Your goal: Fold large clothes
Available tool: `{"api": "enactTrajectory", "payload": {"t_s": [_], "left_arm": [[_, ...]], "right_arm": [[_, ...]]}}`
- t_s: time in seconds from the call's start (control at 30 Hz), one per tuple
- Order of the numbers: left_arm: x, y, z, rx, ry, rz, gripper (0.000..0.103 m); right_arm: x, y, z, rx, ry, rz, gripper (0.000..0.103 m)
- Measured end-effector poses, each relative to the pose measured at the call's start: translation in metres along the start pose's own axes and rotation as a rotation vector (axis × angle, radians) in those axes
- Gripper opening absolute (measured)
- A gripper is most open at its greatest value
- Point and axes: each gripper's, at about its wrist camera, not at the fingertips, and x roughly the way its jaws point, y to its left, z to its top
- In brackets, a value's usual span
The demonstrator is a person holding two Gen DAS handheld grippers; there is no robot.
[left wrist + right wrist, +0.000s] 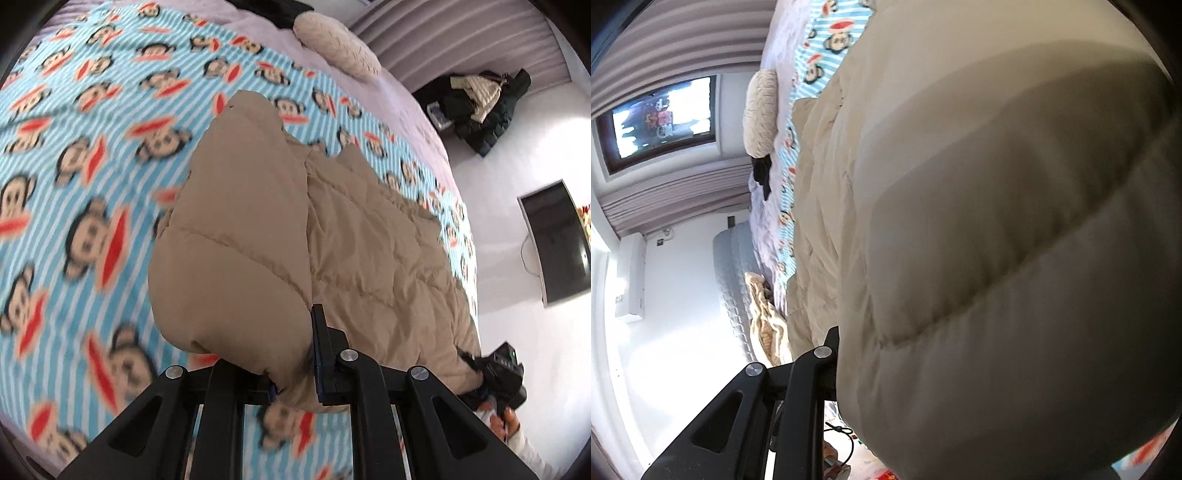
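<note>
The left tongs (pixel 295 354) are nearly closed and clenched on a puffy fold of the tan coat (pixel 332 236): the padded edge bulges out between the two black fingers, and one blue-padded finger (pixel 319 354) presses into the cloth. The fold it holds is raised off the bed (pixel 92 155) and rolls over to the left of the rest of the coat, which lies flat on the monkey-print blanket, reaching toward the bed's right edge.

At that edge, in the left wrist view, the right tongs (pixel 495 373) show as a dark shape touching the coat's far corner, with a bit of the person's hand (pixel 508 419) below it.

In the right wrist view the coat (pixel 997 240) fills most of the picture, a big quilted bulge pressed right up against the camera. Only one black finger (pixel 831 347) of the right tongs (pixel 849 373) shows, and it lies tight against the cloth; the other finger is hidden behind the bulge. From what shows, these tongs are narrowed and gripping the coat's edge.

Beyond the coat a cream pillow (pixel 336 44) rests near the head of the bed. A heap of dark clothes (pixel 480 107) lies on the floor beside the bed, and a dark screen (pixel 557 243) is on the wall.
</note>
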Motion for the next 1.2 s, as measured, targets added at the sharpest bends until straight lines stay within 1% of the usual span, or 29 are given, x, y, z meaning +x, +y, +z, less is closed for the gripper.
{"api": "enactTrajectory", "payload": {"t_s": [0.1,0.13,0.17,0.2,0.23,0.27,0.3,0.33,0.37,0.43,0.47,0.57,0.6,0.63,0.67,0.73,0.77,0.8,0.83,0.87,0.9,0.93,0.97,1.0,1.03,1.1,1.13,1.17,1.2], "left_arm": [[-0.002,0.009,-0.019,0.035,0.046,0.054,0.016],[-0.004,0.014,-0.024,0.050,0.060,0.088,0.016],[-0.006,0.017,-0.025,0.061,0.067,0.106,0.018],[-0.011,0.021,-0.027,0.075,0.068,0.134,0.029],[-0.017,0.025,-0.027,0.085,0.059,0.166,0.049],[-0.023,0.030,-0.027,0.092,0.040,0.188,0.059],[-0.034,0.035,-0.026,0.104,-0.003,0.218,0.076],[-0.042,0.040,-0.024,0.116,-0.038,0.236,0.080],[-0.047,0.044,-0.022,0.122,-0.049,0.235,0.080],[-0.049,0.057,-0.013,0.116,-0.029,0.198,0.080],[-0.044,0.066,-0.008,0.110,-0.004,0.156,0.080],[-0.021,0.079,0.004,0.111,0.055,0.103,0.080],[-0.011,0.082,0.007,0.113,0.081,0.073,0.080],[-0.002,0.086,0.010,0.112,0.108,0.019,0.080],[0.004,0.086,0.012,0.110,0.120,-0.009,0.080],[0.015,0.084,0.016,0.126,0.155,-0.120,0.080],[0.017,0.082,0.016,0.134,0.166,-0.155,0.080],[0.020,0.077,0.015,0.155,0.180,-0.187,0.080],[0.021,0.073,0.014,0.177,0.188,-0.199,0.080],[0.021,0.067,0.013,0.208,0.195,-0.210,0.080],[0.020,0.060,0.011,0.245,0.207,-0.232,0.080],[0.018,0.053,0.010,0.282,0.222,-0.255,0.080],[0.015,0.046,0.010,0.318,0.237,-0.267,0.079],[0.012,0.039,0.010,0.363,0.256,-0.272,0.066],[0.009,0.030,0.009,0.447,0.289,-0.257,0.043],[0.006,0.022,0.005,0.564,0.351,-0.228,0.024],[0.007,0.021,0.001,0.619,0.382,-0.218,0.018],[0.009,0.021,-0.001,0.661,0.402,-0.194,0.018],[0.015,0.022,-0.007,0.713,0.426,-0.145,0.018]], "right_arm": [[-0.010,-0.018,-0.003,0.016,-0.017,-0.054,0.023],[-0.010,-0.022,-0.001,0.032,-0.028,-0.079,0.028],[-0.010,-0.027,0.000,0.048,-0.036,-0.099,0.036],[-0.010,-0.030,0.000,0.066,-0.046,-0.123,0.040],[-0.010,-0.030,-0.002,0.070,-0.057,-0.141,0.047],[-0.011,-0.028,-0.005,0.063,-0.067,-0.154,0.055],[-0.011,-0.023,-0.012,0.038,-0.068,-0.151,0.060],[-0.011,-0.019,-0.016,0.023,-0.065,-0.147,0.068],[-0.009,-0.014,-0.022,0.008,-0.061,-0.145,0.072],[-0.001,-0.008,-0.037,-0.006,-0.035,-0.130,0.076],[0.010,-0.007,-0.049,-0.002,0.005,-0.114,0.076],[0.044,-0.003,-0.074,0.016,0.104,-0.078,0.076],[0.063,-0.001,-0.085,0.024,0.148,-0.064,0.076],[0.076,0.003,-0.089,0.026,0.170,-0.052,0.076],[0.085,0.004,-0.092,0.026,0.180,-0.044,0.076],[0.111,0.013,-0.097,0.030,0.186,-0.038,0.076],[0.120,0.016,-0.097,0.028,0.185,-0.041,0.074],[0.124,0.019,-0.094,0.020,0.186,-0.043,0.067],[0.121,0.014,-0.098,0.017,0.191,-0.040,0.040],[0.115,0.009,-0.093,0.022,0.192,-0.034,0.030],[0.107,0.009,-0.088,0.034,0.184,0.001,0.027],[0.108,0.012,-0.091,0.039,0.182,0.021,0.022],[0.098,0.013,-0.087,0.042,0.179,0.046,0.021],[0.092,0.012,-0.087,0.037,0.176,0.054,0.020],[0.089,0.012,-0.086,0.031,0.175,0.054,0.020],[0.076,0.010,-0.082,0.018,0.176,0.029,0.020],[0.079,0.009,-0.082,0.018,0.182,0.016,0.020],[0.081,0.007,-0.081,0.021,0.194,-0.003,0.020],[0.084,0.001,-0.089,0.023,0.204,-0.018,0.020]]}}
